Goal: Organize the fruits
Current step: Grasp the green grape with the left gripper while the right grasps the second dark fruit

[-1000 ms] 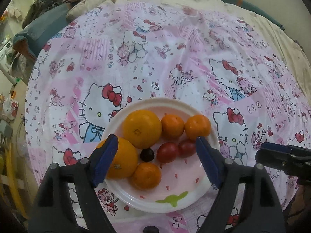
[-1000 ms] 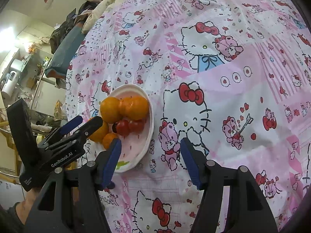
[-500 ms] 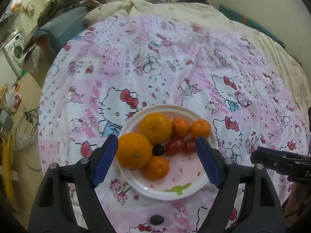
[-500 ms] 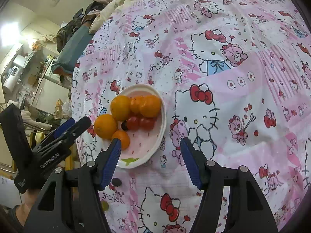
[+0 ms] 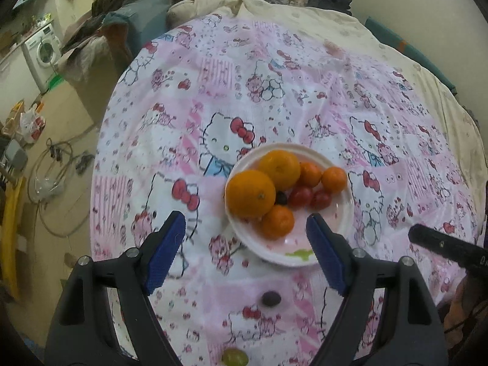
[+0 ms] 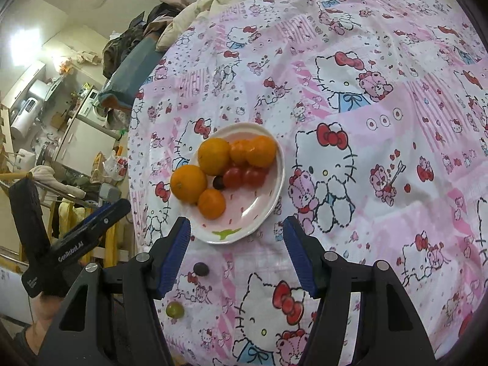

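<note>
A white and pink plate (image 5: 341, 228) (image 6: 268, 204) sits on the Hello Kitty cloth. It holds several oranges and tangerines (image 5: 250, 193) (image 6: 187, 184), two red tomatoes (image 5: 300, 196) (image 6: 233, 177) and a dark grape (image 5: 281, 198) (image 6: 218, 182). A loose dark grape (image 5: 270, 298) (image 6: 201, 269) and a green grape (image 5: 234, 357) (image 6: 174, 309) lie on the cloth in front of the plate. My left gripper (image 5: 245, 253) is open and empty above the plate's near left side. My right gripper (image 6: 236, 254) is open and empty over the plate's near rim.
The patterned cloth (image 5: 274, 91) covers a round table. Piled clothes and bedding (image 5: 137, 9) lie at its far edge. A washing machine (image 5: 42, 52) and floor clutter stand at the left. The left gripper's body (image 6: 70, 244) shows in the right wrist view.
Both grippers have pulled back and up from the plate. The plate looks smaller, and the loose dark and green grapes have come into view.
</note>
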A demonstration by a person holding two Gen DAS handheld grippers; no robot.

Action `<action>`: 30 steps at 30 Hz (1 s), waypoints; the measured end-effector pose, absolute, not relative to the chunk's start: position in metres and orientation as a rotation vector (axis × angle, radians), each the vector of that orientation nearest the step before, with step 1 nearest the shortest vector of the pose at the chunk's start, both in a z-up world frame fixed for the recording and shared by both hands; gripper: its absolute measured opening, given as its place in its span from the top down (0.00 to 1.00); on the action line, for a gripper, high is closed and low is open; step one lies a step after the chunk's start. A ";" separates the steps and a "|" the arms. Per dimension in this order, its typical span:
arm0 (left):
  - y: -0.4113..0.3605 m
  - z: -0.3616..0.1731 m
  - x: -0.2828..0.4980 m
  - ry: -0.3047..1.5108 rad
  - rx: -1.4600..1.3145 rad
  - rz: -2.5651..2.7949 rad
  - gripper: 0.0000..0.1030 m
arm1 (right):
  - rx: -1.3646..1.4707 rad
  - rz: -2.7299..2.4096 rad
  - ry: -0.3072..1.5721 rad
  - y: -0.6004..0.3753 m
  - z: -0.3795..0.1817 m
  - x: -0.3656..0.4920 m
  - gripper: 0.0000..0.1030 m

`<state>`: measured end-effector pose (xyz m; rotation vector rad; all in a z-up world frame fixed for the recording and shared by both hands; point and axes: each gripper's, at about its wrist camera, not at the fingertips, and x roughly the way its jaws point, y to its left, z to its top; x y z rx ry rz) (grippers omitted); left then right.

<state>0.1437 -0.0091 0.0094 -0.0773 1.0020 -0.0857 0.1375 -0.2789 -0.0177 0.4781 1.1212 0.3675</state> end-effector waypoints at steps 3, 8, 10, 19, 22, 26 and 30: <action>-0.005 0.008 0.130 1.008 -0.069 -0.083 0.23 | 0.470 0.365 1.127 -0.277 -0.019 0.130 0.36; 0.006 -0.002 0.106 1.035 -0.079 -0.106 0.23 | 0.495 0.352 1.147 -0.277 -0.029 0.119 0.36; 0.013 -0.006 0.095 1.041 -0.097 -0.110 0.23 | 0.516 0.355 1.164 -0.274 -0.034 0.118 0.36; 0.029 -0.049 0.057 1.204 -0.132 -0.156 0.34 | 0.496 0.362 1.194 -0.252 -0.042 0.125 0.36; 0.019 -0.068 0.043 1.267 -0.113 -0.184 0.43 | 0.507 0.368 1.194 -0.245 -0.042 0.128 0.36; -0.001 -0.088 0.029 1.314 -0.059 -0.199 0.44 | 0.503 0.401 1.191 -0.230 -0.039 0.130 0.36; -0.013 -0.101 0.028 1.340 -0.004 -0.191 0.62 | 0.480 0.418 1.197 -0.221 -0.040 0.133 0.36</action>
